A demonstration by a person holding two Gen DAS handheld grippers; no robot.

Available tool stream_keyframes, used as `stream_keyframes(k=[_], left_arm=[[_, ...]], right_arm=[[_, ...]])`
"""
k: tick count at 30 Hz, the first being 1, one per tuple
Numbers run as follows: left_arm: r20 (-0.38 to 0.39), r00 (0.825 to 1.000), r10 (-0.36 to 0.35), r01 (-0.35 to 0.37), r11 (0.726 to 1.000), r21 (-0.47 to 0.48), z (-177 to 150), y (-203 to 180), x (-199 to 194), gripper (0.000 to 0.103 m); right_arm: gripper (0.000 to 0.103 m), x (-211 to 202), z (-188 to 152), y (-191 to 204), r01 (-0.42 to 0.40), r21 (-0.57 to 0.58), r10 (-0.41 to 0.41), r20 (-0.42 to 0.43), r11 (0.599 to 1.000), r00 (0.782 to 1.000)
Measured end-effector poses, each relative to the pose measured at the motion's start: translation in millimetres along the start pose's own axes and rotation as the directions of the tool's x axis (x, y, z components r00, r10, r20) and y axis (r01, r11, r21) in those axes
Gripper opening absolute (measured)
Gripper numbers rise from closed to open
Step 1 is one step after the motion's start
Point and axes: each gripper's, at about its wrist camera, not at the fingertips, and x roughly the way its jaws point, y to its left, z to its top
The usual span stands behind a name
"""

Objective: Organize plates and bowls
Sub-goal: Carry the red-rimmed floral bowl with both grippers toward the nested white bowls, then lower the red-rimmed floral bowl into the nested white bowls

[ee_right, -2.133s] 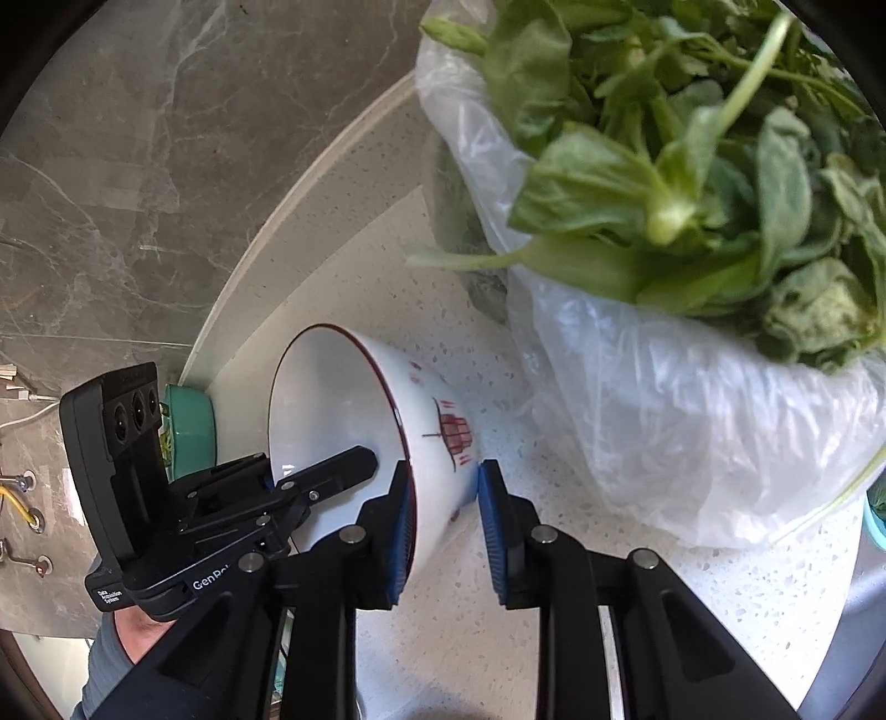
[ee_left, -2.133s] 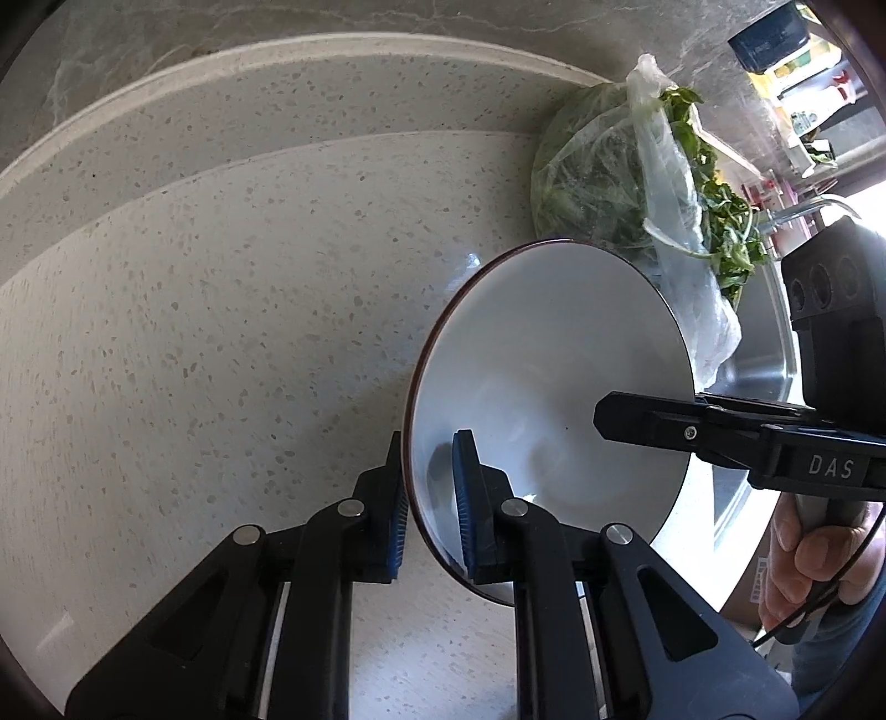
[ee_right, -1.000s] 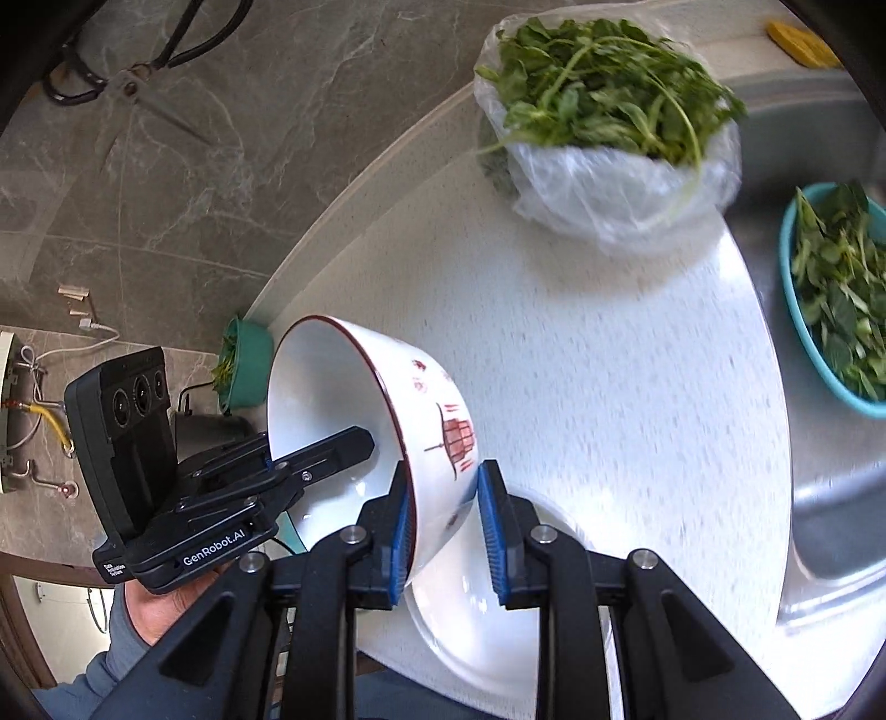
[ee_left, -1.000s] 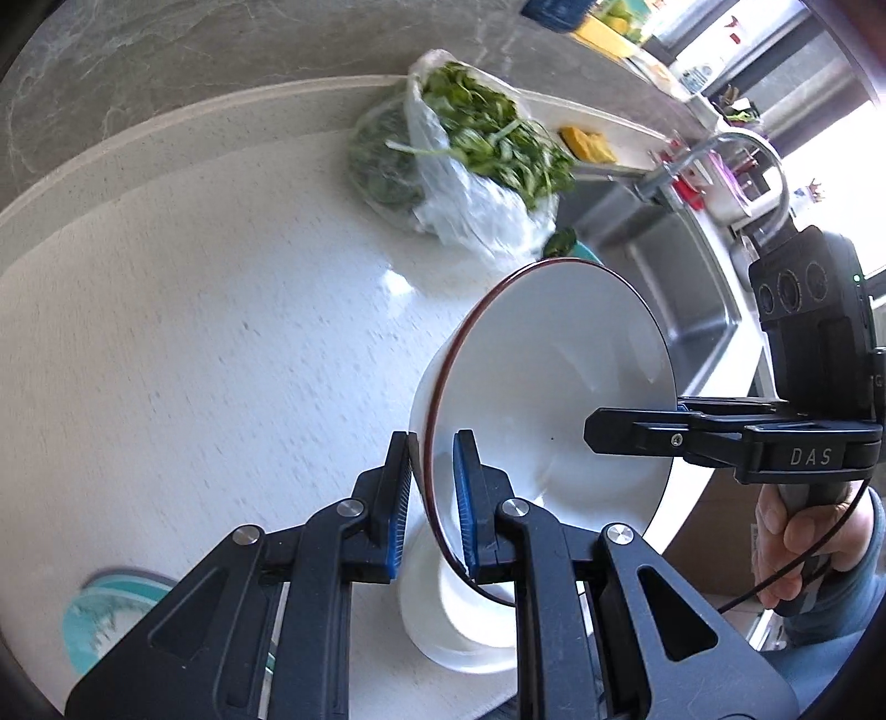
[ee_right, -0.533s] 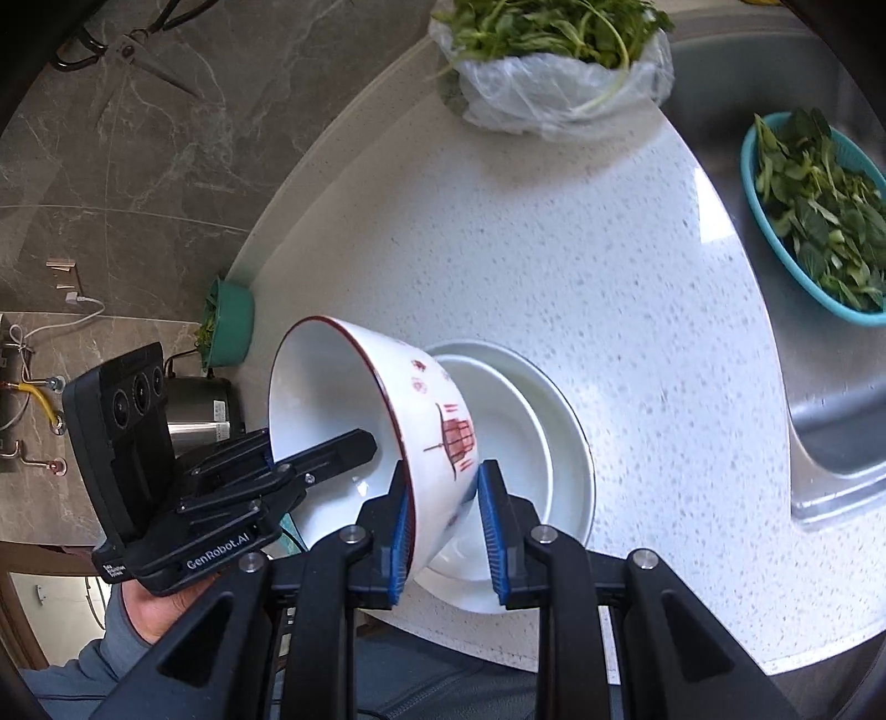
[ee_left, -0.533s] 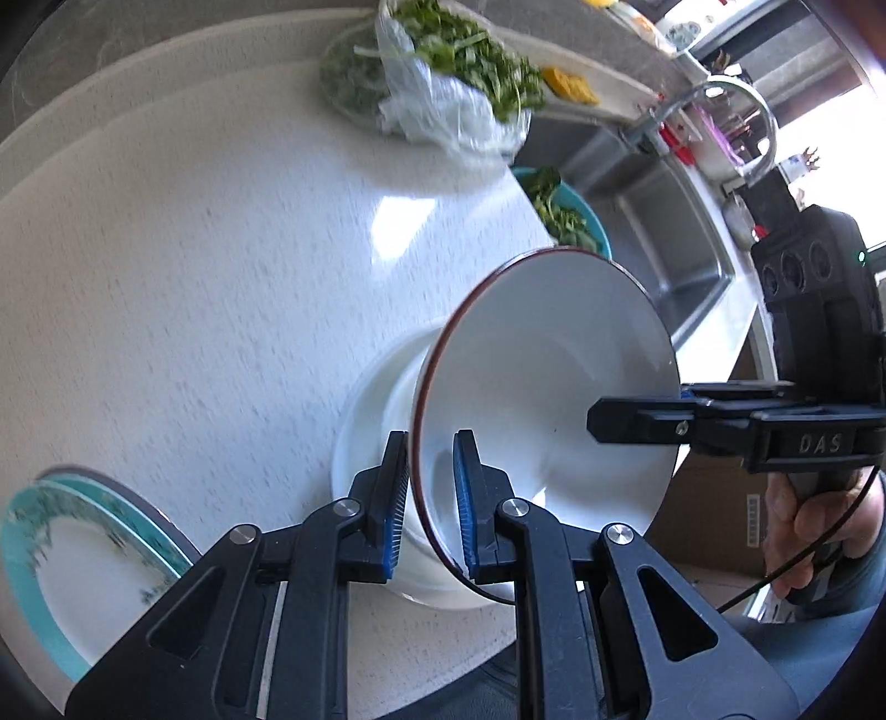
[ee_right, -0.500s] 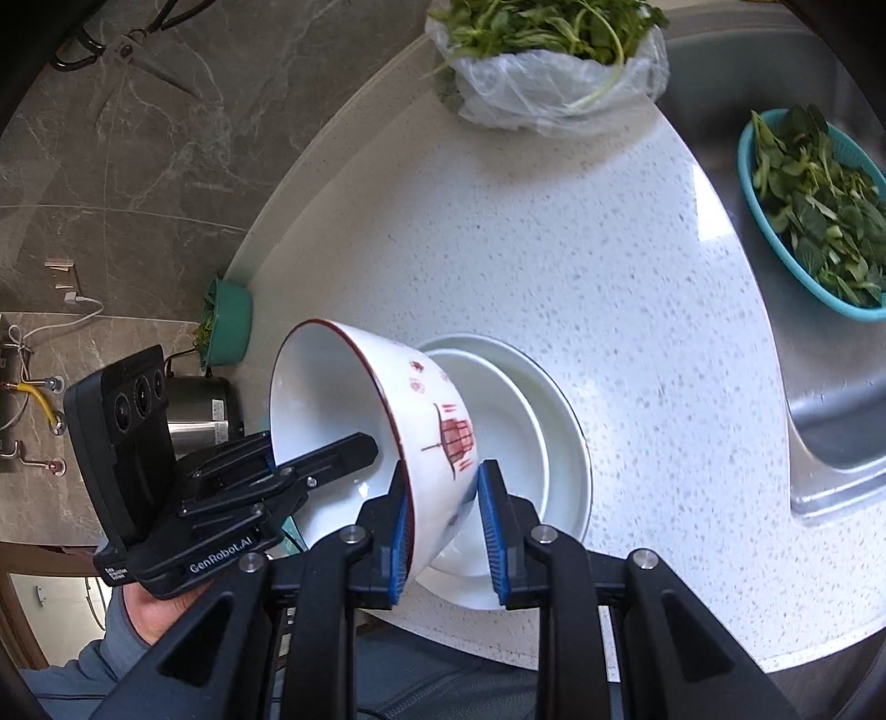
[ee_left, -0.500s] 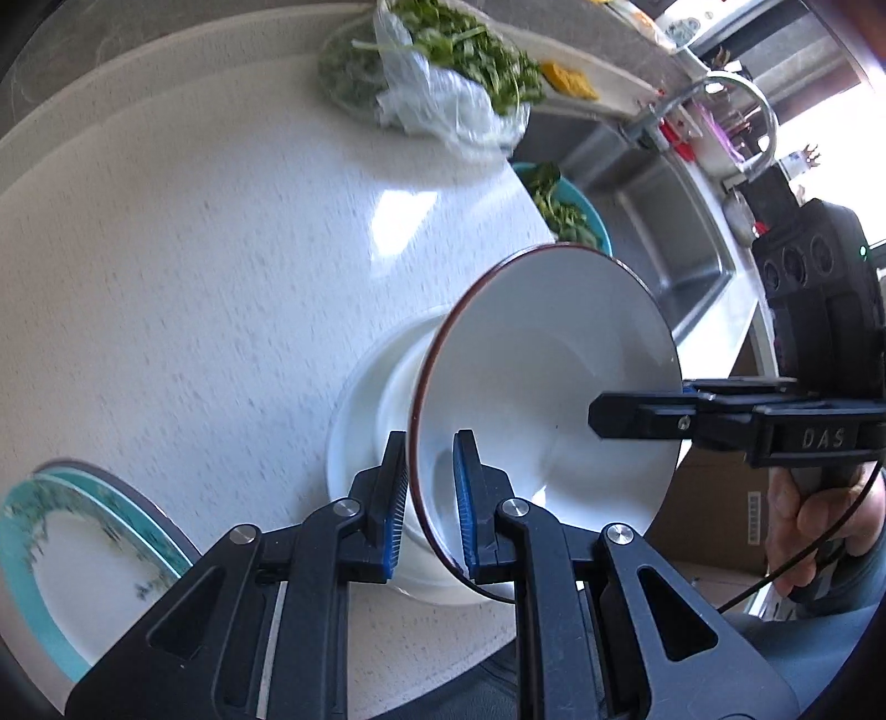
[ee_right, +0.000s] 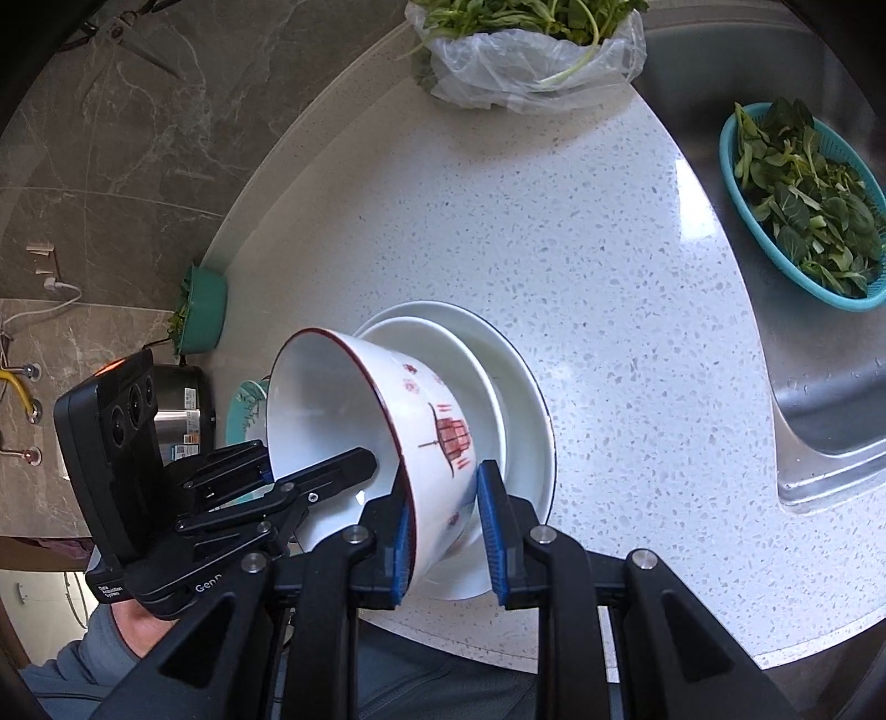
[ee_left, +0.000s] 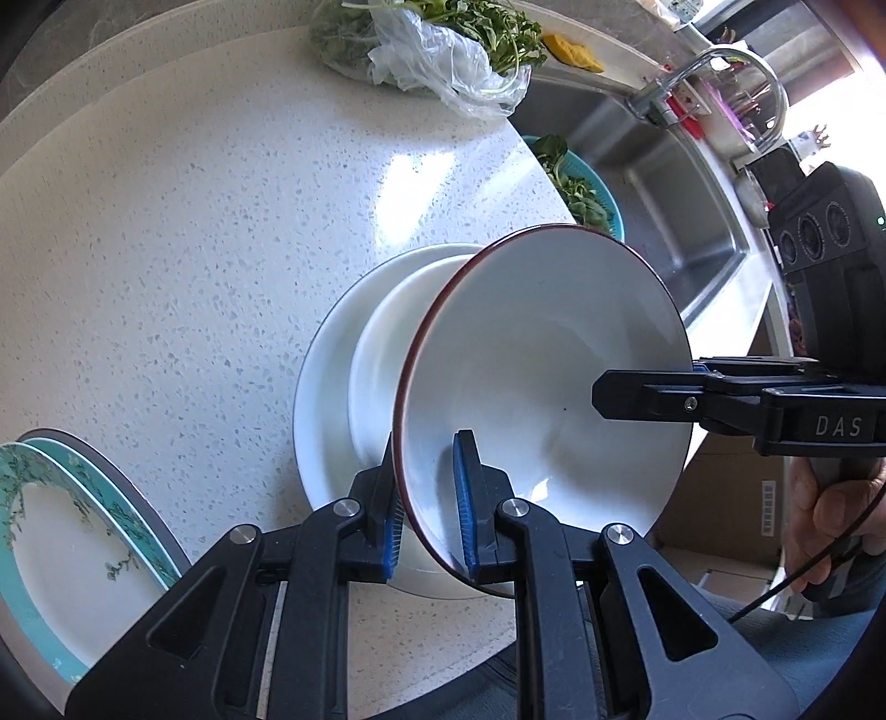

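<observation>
A white bowl with a dark red rim (ee_left: pixel 542 387) and red drawings on its outside (ee_right: pixel 437 426) hangs tilted between both grippers. My left gripper (ee_left: pixel 426 498) is shut on its near rim, and my right gripper (ee_right: pixel 443 531) is shut on the opposite rim and wall. Just under the bowl, on the speckled counter, a smaller white bowl (ee_left: pixel 382 354) sits inside a white plate (ee_left: pixel 326 365). The held bowl hides much of that stack. A teal-rimmed plate (ee_left: pixel 66 531) with a leaf pattern lies at the lower left of the left wrist view.
A plastic bag of greens (ee_right: pixel 531 44) lies at the back of the counter (ee_right: pixel 609 232). A teal basket of leaves (ee_right: pixel 803 205) rests at the edge of the steel sink (ee_left: pixel 681 199). A small green pot (ee_right: pixel 205 315) and an appliance (ee_right: pixel 177 410) stand by the marble wall.
Both grippers carried the bowl away from the bag of greens toward the counter's near edge and lowered it over the white bowl and plate. The teal-rimmed plate came into view at the left.
</observation>
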Motion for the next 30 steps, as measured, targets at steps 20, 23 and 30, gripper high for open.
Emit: stream_keyframes(k=[20,23,30], left_arm=[[0.023,0.999,0.032,-0.032,0.999,0.018,6,-1,7,0.013],[0.023,0.999,0.03,-0.031,0.999,0.018,8,-1,8,0.013],[0.032,0.999,0.026,-0.027,0.999,0.023,12,-4,10,0.013]], right_arm=[[0.023,4,2,31,0.171,-0.129,-0.17,0.014,0.977,0.985],[0.025,1,2,30,0.172,-0.111,-0.171,0.016,0.979,0.985],[0.03,5,0,33,0.24,-0.162,-0.239,0.028,0.957,0.971]])
